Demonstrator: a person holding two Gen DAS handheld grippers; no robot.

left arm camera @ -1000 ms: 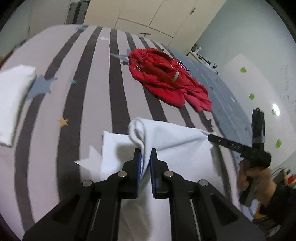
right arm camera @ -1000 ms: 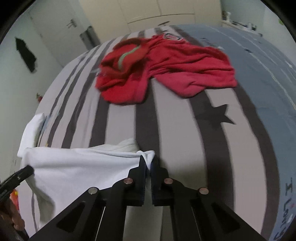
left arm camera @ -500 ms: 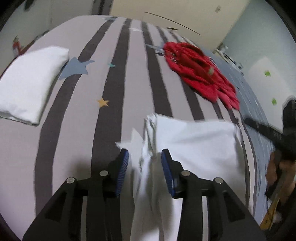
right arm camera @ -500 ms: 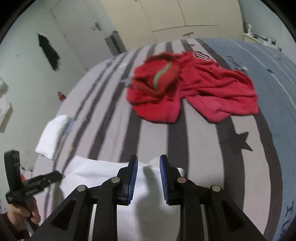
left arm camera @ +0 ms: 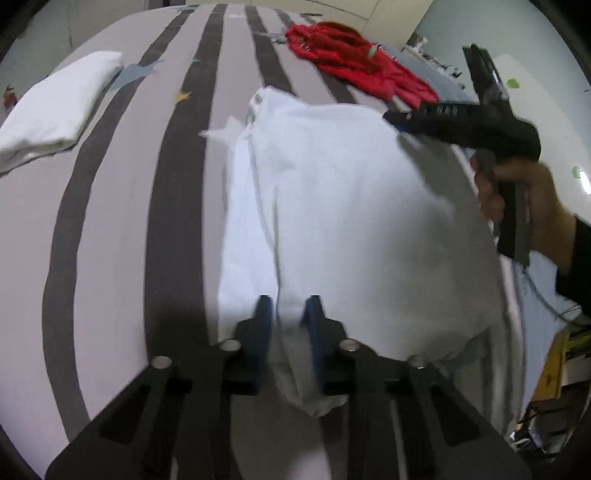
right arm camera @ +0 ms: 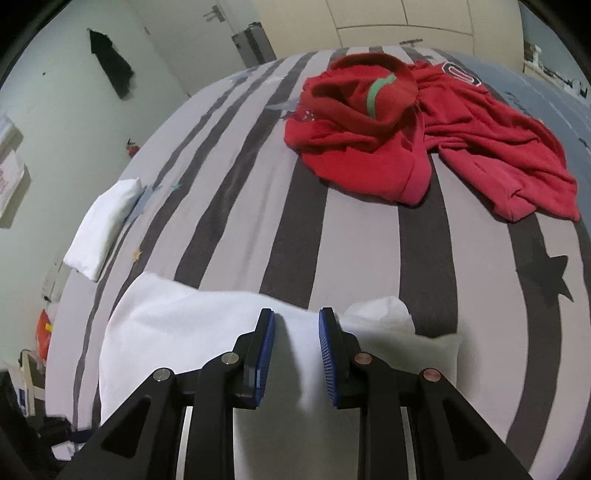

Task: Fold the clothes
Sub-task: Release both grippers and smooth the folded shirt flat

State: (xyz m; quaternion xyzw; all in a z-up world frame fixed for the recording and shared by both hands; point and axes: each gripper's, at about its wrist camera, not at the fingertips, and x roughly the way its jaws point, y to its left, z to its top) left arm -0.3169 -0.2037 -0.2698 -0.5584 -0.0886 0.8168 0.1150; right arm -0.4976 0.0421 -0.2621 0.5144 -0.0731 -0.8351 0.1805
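Observation:
A white garment (left arm camera: 354,206) lies partly folded on the striped bed; it also shows in the right wrist view (right arm camera: 177,332). My left gripper (left arm camera: 289,312) is open, its jaws either side of a fold at the garment's near end. My right gripper (right arm camera: 297,325) is open over the garment's far edge. It also shows in the left wrist view (left arm camera: 458,118), held by a hand above the garment's right side. A crumpled red garment (right arm camera: 413,136) lies further back on the bed (right arm camera: 354,236).
A folded white cloth (left arm camera: 55,107) lies at the bed's left side and shows in the right wrist view (right arm camera: 103,225). Cupboards (right arm camera: 402,18) and a door stand behind the bed. Clutter sits beyond the bed's right edge (left arm camera: 554,362).
Both grippers have opened and let go of the white garment, which now lies folded over on the bed. Both have drawn back toward its near edge.

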